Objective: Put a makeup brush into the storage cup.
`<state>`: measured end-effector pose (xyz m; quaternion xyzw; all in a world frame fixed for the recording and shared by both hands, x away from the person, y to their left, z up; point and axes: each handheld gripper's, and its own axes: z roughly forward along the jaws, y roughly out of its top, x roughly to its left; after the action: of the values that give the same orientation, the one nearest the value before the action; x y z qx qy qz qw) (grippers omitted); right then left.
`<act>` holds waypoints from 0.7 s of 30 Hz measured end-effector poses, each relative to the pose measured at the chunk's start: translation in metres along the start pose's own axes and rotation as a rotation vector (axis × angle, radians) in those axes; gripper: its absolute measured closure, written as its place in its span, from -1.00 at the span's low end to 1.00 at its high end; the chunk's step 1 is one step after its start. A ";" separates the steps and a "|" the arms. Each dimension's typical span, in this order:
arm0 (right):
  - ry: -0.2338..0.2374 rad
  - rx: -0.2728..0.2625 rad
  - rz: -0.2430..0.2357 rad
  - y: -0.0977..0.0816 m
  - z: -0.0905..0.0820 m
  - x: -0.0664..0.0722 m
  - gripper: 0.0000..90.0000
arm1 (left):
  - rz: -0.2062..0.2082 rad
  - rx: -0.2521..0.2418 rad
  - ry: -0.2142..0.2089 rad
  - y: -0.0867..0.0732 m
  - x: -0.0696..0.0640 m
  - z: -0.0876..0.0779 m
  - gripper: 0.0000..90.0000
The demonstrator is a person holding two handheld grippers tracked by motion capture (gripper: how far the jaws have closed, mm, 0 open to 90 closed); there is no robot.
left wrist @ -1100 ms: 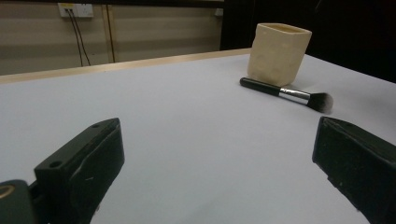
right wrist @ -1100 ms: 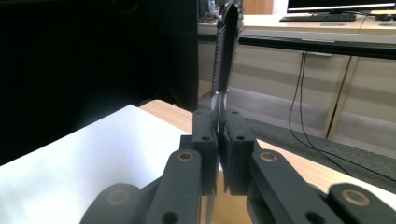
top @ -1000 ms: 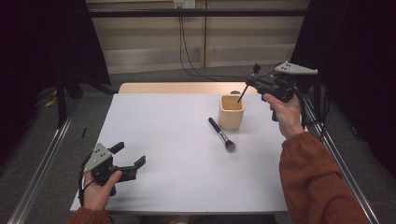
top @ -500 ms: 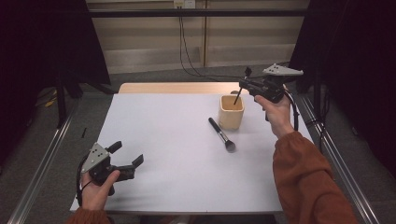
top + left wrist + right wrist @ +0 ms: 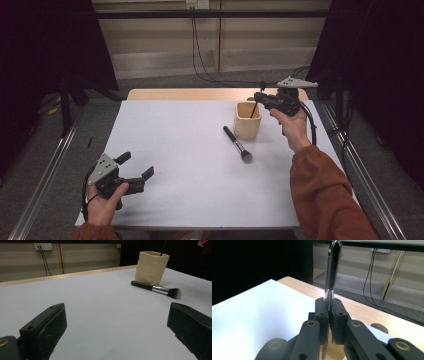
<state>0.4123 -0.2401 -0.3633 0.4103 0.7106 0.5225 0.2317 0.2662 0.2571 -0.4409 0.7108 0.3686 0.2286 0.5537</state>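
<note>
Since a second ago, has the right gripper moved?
Yes. In the high view the right gripper, shut on a thin brush, has shifted left and down toward the beige cup, which stayed put; the handle now dips into it.

Item one: slim black brush [image 5: 333, 263], comb-like toothed head up, thin metal stem; you have it pinched upright between the closed jaws of your right gripper [image 5: 260, 96], its lower end dipping into the cup [image 5: 248, 120].

Item two: cream, square-mouthed cup, upright, at about one o'clock on the white table [image 5: 190, 165].

Item three: black-handled makeup brush [image 5: 237, 144] with silver ferrule and dark bristles, lying flat just beside the cup at its seven o'clock, bristles toward you.
</note>
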 end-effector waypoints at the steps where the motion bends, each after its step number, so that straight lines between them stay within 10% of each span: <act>1: 0.001 0.003 0.000 -0.001 0.001 0.000 0.92 | 0.001 0.000 0.000 0.000 0.000 0.000 -0.94; 21: 0.002 0.057 0.025 -0.018 0.011 -0.006 0.92 | 0.003 0.015 -0.008 -0.001 0.002 0.001 -0.95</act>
<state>0.4178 -0.2408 -0.3849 0.4250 0.7202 0.5053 0.2127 0.2682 0.2581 -0.4425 0.7165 0.3671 0.2238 0.5494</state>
